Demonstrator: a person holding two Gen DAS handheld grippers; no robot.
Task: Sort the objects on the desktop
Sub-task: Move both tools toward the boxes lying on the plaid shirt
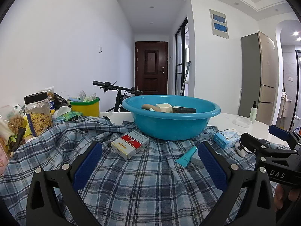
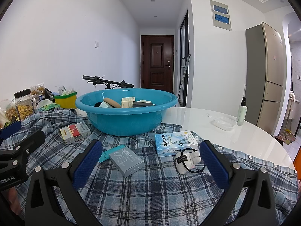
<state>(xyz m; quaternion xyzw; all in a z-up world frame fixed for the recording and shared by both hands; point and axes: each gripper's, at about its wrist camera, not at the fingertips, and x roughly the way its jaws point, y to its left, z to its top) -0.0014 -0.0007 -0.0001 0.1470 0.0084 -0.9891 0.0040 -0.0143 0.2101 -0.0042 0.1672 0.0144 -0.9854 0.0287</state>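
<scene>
On the far left of the table stand a jar of cereal [image 1: 38, 115] and a yellow tub [image 1: 85, 106]; these look like they stay put. Next comes the red and white box [image 1: 129, 144], lying flat on the checked cloth [image 1: 150, 184], just ahead of the left gripper [image 1: 148, 162]; that gripper is spread as wide as it goes and has nothing in it. Behind the box sits the blue bowl [image 1: 171, 121], with some small boxes already inside, so I think the sorting is partly done and more things still need to go in. Going right, a teal tube [image 2: 107, 154] touches a grey box [image 2: 127, 161], and both lie between the fingers of the right gripper [image 2: 150, 162], a bit ahead of them; this gripper is wide open too, and holds nothing. Further right are the blue RAISON box [image 2: 175, 143] and a white fluffy hair tie [image 2: 189, 161], near its right finger. Next, I think, one gripper must reach forward, close on one thing, and lift it into the bowl.
</scene>
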